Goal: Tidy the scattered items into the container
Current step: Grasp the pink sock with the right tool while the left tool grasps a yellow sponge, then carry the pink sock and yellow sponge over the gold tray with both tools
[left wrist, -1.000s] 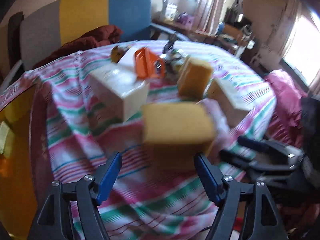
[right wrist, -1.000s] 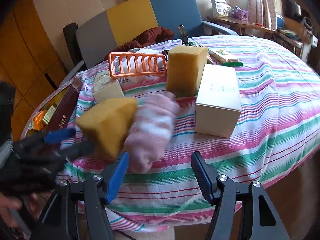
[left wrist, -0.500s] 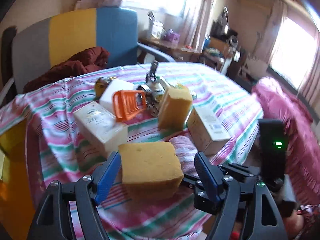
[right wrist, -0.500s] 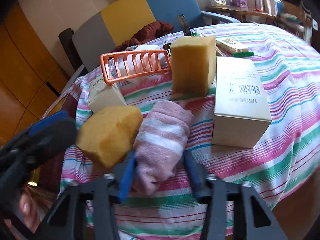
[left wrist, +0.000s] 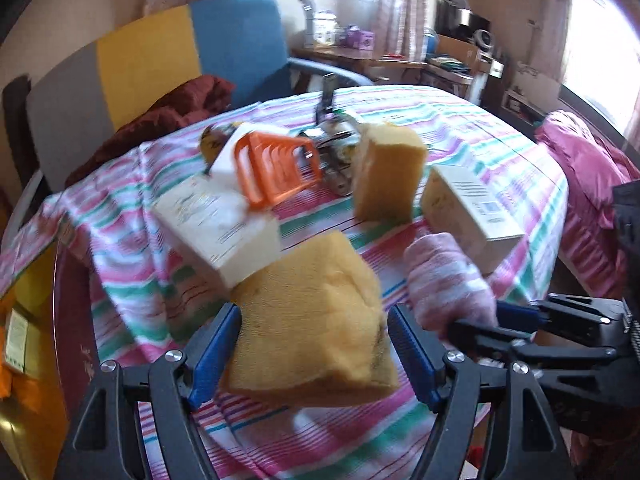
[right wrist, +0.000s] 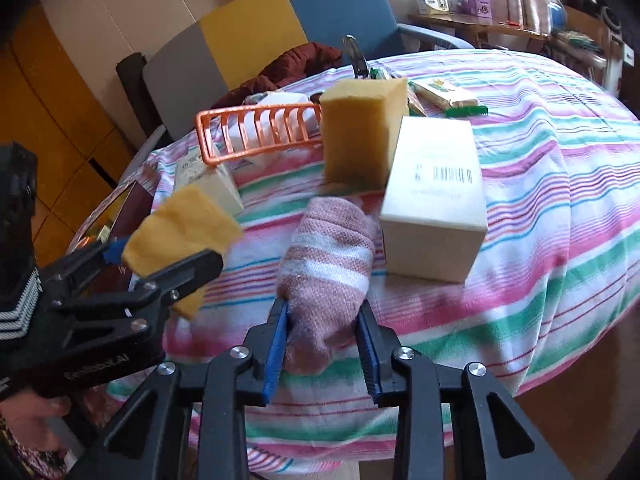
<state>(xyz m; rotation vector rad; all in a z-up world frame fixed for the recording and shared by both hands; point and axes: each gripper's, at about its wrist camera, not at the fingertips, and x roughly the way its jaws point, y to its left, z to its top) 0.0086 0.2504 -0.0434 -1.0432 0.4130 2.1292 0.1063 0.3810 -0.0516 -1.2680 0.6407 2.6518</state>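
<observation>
Crowding orange basket: upright sponge, white box, small carton.

Yellow sponge block, soft and slightly squashed at the sides, held clear of the striped cloth between two blue pads; same block seen at left in the right wrist view. Rolled pink towel with white stripes, lying lengthwise at the near table edge, near end pinched between blue pads; visible also in the left wrist view. Second yellow sponge block, standing upright mid-table, just beside a cream carton with a barcode. Second cream carton lying flat, left of centre. Orange slatted basket, tipped on its side behind the cartons.
</observation>
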